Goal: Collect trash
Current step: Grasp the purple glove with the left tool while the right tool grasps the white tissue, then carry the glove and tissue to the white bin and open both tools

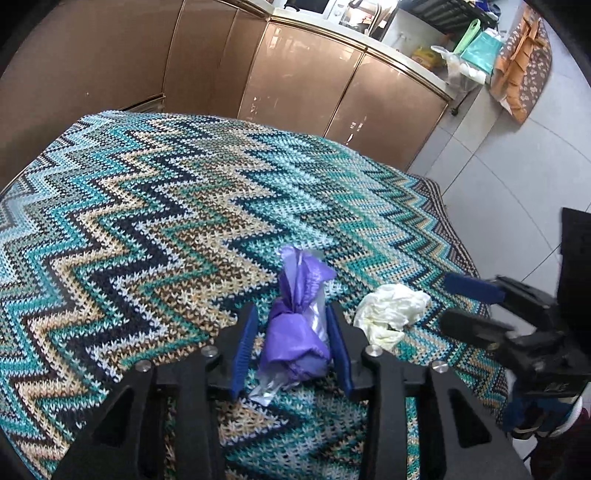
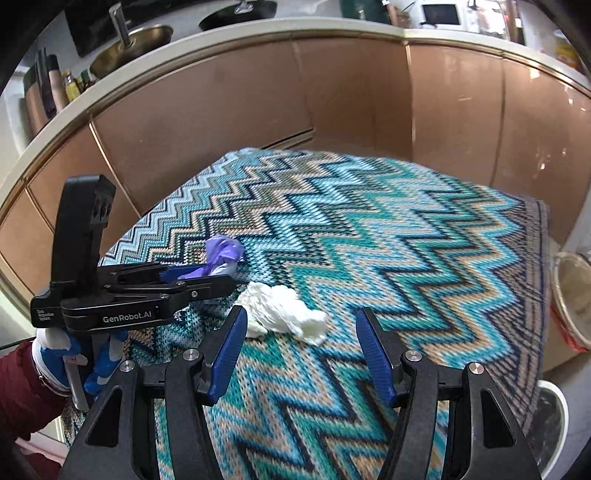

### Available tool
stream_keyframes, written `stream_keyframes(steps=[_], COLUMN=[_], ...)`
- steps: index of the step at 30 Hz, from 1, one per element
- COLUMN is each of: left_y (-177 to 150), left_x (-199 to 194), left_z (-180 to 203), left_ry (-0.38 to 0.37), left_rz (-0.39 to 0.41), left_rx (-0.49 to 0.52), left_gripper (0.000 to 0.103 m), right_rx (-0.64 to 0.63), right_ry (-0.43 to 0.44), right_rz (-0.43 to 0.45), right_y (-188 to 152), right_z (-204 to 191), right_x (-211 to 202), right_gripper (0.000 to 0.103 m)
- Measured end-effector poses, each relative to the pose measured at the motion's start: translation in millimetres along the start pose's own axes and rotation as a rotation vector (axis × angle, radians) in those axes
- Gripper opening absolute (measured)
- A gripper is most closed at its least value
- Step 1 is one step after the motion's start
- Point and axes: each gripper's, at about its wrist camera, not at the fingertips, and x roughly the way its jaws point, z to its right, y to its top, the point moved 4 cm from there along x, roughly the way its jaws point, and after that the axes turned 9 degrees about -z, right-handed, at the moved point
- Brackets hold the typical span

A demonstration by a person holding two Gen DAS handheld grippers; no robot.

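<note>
- Right now the left gripper (image 1: 291,343) is sitting low over the zigzag-knit cloth (image 1: 147,221), jaws roughly half open w/ the purple wrapper (image 1: 295,332) standing between them.
- Right blue pad is lying against the wrapper's side; left pad (image 1: 243,350) is showing a sliver of gap – can't tell if the squeeze is firm.
- The wrapper is resting on the cloth, twisted top pointing away from the cam, a clear plastic tail sticking out at the near end.
- The white crumpled tissue (image 2: 280,310) is lying on the cloth just beside the wrapper, apart from it.
- The right gripper (image 2: 301,354) is hovering over the tissue w/ jaws wide, nothing between the pads; tissue is sitting just ahead of the fingertips, nearer the left one.
- A blue-and-white gloved hand (image 2: 74,354) w/ a dark red sleeve is gripping the left tool's handle.
- Bkgd: copper-brown cabinet doors (image 2: 258,103) and a pale countertop (image 2: 221,33).
</note>
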Motion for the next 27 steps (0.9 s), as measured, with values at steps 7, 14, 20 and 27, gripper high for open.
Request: stream_keyframes(steps=[7,14,20,27], left_y=[1.0,0.3,-1.4,-9.7], left_x=[2.1,2.0,-1.7,-25.9], left_z=[-2.9,0.6,9.4,20.4], left_ry=[-0.016,0.011,0.051,0.055], left_rz=[0.009,0.014,0.024,0.054], left_rx=[0.0,0.015,0.028,0.041], left_gripper=[0.029,0.028,0.028,0.028], right_rx=[-0.022,-0.015,-0.012,0.023], right_ry=[0.045,0.061,0.047,0.012], right_rz=[-0.068,-0.074,-0.019,0.05], right_y=[3.8,0.3,-10.4,-33.6], right_z=[-4.4,-6.1,-16.7,-23.8], right_x=[33.9,33.0,-4.0,-61.4], right_gripper=[0.042,0.012,0.011,0.011])
